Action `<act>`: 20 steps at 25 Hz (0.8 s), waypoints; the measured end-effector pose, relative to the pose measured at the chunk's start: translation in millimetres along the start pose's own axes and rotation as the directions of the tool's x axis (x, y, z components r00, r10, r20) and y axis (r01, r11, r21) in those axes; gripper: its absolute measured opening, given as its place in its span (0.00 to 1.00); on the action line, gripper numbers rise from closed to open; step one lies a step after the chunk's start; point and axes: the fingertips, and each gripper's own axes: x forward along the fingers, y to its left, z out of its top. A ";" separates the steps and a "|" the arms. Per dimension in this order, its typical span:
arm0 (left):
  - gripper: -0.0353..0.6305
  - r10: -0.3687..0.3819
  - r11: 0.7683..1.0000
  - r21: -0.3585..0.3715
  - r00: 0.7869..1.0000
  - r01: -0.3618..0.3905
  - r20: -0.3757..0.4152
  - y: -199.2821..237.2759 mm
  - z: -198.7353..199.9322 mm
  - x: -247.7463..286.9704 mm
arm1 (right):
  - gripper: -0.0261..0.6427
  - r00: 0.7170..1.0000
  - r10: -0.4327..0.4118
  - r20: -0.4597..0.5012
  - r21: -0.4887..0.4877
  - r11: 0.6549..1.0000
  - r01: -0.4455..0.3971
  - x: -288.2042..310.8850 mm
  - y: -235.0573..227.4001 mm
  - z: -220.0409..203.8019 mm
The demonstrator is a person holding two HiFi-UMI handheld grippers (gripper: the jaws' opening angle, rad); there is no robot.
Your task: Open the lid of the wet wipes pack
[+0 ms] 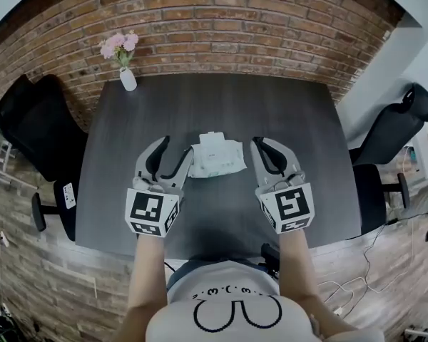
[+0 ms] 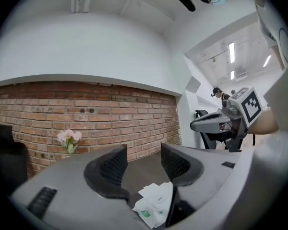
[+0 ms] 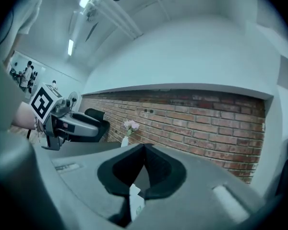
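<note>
The white wet wipes pack [image 1: 215, 157] lies flat on the dark table [image 1: 200, 98], midway between my two grippers, with a small white flap [image 1: 212, 137] at its far edge. My left gripper [image 1: 177, 148] hovers just left of the pack, jaws open and nothing between them. In the left gripper view the left gripper [image 2: 144, 152] shows the pack [image 2: 156, 206] lower down, behind the tips. My right gripper [image 1: 265, 144] hangs just right of the pack. The right gripper [image 3: 144, 148] has its tips together, gripping nothing; a sliver of the pack [image 3: 135, 201] shows below.
A white vase of pink flowers [image 1: 127, 68] stands at the table's far left corner, before a brick wall [image 1: 221, 27]. Black office chairs stand on the left [image 1: 28, 123] and right [image 1: 396, 130]. The table's near edge [image 1: 221, 251] is just in front of the person.
</note>
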 end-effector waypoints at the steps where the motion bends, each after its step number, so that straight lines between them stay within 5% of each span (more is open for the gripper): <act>1: 0.37 0.008 1.000 0.012 1.000 -0.008 0.010 0.9 4.5 -1.8 | 0.04 1.000 -0.009 0.012 0.006 1.000 0.009 -3.9 -2.4 3.5; 3: 0.09 0.041 0.999 0.027 0.999 -0.042 0.036 6.1 13.4 -6.4 | 0.04 0.999 -0.020 0.028 0.021 1.000 0.020 -10.5 -6.0 8.9; 4: 0.05 0.054 0.998 0.031 0.997 -0.056 0.050 8.1 17.5 -8.6 | 0.04 0.999 -0.026 0.033 0.024 0.999 0.025 -13.4 -7.3 10.8; 20: 0.05 0.077 0.994 0.065 0.991 -0.084 0.108 18.3 41.1 -12.5 | 0.04 0.993 -0.097 0.073 0.016 0.995 0.096 -23.8 -19.1 32.6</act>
